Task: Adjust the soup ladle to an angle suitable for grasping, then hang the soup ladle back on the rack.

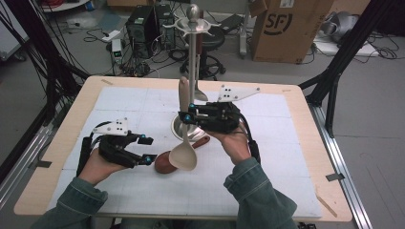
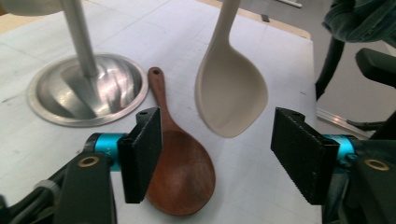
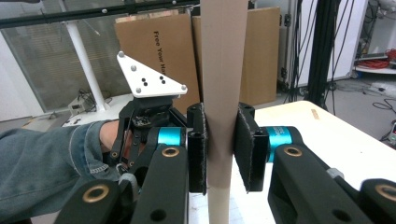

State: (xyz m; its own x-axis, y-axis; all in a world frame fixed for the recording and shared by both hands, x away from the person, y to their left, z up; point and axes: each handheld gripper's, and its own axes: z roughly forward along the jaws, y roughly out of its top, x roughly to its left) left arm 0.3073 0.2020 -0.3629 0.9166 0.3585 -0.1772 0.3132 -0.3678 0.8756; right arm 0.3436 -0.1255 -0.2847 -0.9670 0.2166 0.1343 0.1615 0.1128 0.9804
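Observation:
A cream spoon (image 1: 183, 155) hangs upright over the white mat, bowl down, just above the table. My right gripper (image 1: 185, 114) is shut on its handle (image 3: 223, 70), with both pads pressed against it. A brown wooden spoon (image 1: 165, 162) lies flat on the mat, its handle pointing toward the metal stand's base (image 1: 179, 126). My left gripper (image 1: 148, 149) is open, low at the front left, with its jaws on either side of the brown spoon's bowl (image 2: 182, 172) and above it. The cream spoon's bowl (image 2: 231, 93) hangs just beyond those jaws.
The metal stand's pole (image 1: 192, 57) rises behind the cream spoon, with a second utensil hanging on it. A cardboard box (image 1: 286, 28), a computer tower (image 1: 143, 24) and cables stand on the floor beyond the table. A wooden rim (image 1: 62, 138) frames the mat.

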